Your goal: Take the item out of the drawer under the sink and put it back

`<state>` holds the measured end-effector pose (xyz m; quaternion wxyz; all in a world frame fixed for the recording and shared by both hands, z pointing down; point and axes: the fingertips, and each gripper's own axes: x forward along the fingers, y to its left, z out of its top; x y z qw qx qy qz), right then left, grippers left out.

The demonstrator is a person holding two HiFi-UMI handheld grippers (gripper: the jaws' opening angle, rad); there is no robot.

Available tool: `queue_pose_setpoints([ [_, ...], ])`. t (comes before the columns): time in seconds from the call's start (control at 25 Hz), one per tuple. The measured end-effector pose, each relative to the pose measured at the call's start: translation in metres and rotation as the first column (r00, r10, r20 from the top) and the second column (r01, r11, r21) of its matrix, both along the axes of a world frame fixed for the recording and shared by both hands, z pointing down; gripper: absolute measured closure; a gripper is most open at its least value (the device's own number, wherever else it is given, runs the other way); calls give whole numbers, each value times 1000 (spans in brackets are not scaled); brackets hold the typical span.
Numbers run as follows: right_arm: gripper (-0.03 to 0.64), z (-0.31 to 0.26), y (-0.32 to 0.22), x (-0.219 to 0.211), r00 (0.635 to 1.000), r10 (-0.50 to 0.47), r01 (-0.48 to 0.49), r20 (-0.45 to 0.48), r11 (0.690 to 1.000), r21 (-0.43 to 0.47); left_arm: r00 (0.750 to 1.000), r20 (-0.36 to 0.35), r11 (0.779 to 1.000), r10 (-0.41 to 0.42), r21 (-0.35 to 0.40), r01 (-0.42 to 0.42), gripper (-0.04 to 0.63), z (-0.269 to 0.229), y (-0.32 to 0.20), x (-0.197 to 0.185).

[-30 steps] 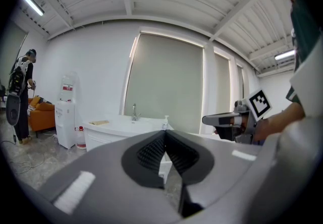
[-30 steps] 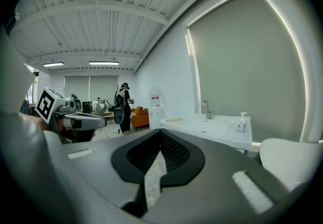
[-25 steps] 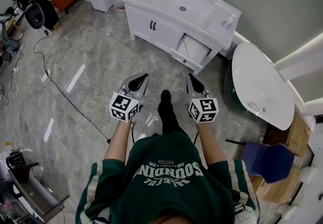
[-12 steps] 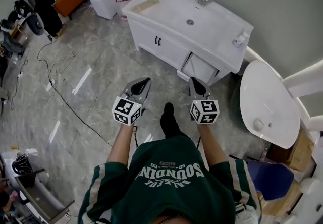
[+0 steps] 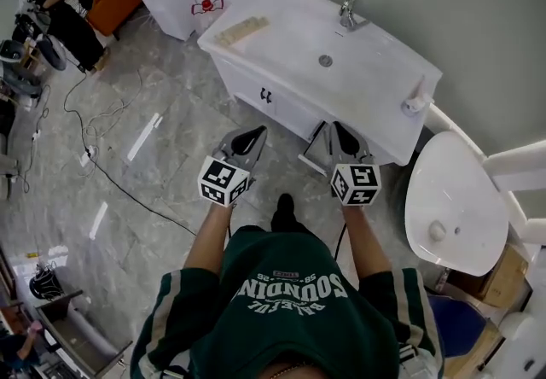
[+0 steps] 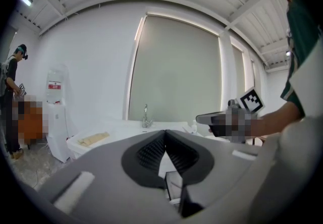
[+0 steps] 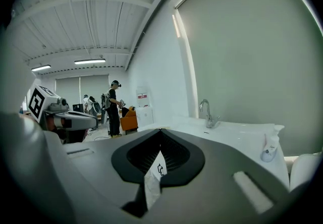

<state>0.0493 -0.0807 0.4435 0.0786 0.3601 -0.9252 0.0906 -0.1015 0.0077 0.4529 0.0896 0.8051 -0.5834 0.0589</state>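
Observation:
A white sink cabinet (image 5: 367, 83) stands ahead by the grey wall. Its drawer (image 5: 316, 147) under the basin hangs open; I cannot see what lies in it. My left gripper (image 5: 256, 131) is shut and empty, held in front of the cabinet's doors with the dark handles (image 5: 266, 96). My right gripper (image 5: 335, 125) is also shut and empty, hovering over the open drawer and hiding part of it. In the left gripper view the jaws (image 6: 165, 132) meet at the tip, with the drawer showing below them. The right gripper view shows its jaws (image 7: 160, 130) closed, facing the faucet (image 7: 206, 112).
A soap bottle (image 5: 416, 100) and a beige strip (image 5: 241, 30) lie on the countertop. A round white table (image 5: 452, 206) stands close on the right. A black cable (image 5: 111, 172) runs over the tiled floor at left. A person (image 5: 51, 2) stands far back left.
I have walked closer to the sink cabinet. Both grippers, still shut, have come up to its front, the right one now over the open drawer.

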Motion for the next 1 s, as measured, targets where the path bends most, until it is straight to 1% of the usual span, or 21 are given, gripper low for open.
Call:
queue_pose_setpoints([
  [0.28, 615, 11, -48, -16, 999, 49, -50, -14, 998, -35, 997, -5, 997, 76, -24, -76, 545, 8, -65, -13],
  [0.48, 615, 10, -81, -19, 988, 155, -155, -24, 988, -24, 983, -2, 983, 182, -22, -182, 545, 13, -114, -23],
  [0.56, 615, 8, -91, -23, 979, 200, -201, -22, 980, -16, 971, 6, 971, 239, -23, -239, 545, 14, -131, -26],
  [0.72, 615, 2, -103, -34, 960, 280, -280, -14, 960, 4, 936, 22, 936, 353, -14, -352, 545, 9, -164, -28],
  [0.92, 615, 7, -114, -35, 931, 364, -364, -20, 931, -8, 891, 14, 891, 453, -14, -453, 545, 10, -188, -23],
  [1.0, 615, 10, -115, -31, 919, 394, -395, -23, 919, -16, 878, 5, 878, 478, -18, -478, 545, 12, -195, -21],
])
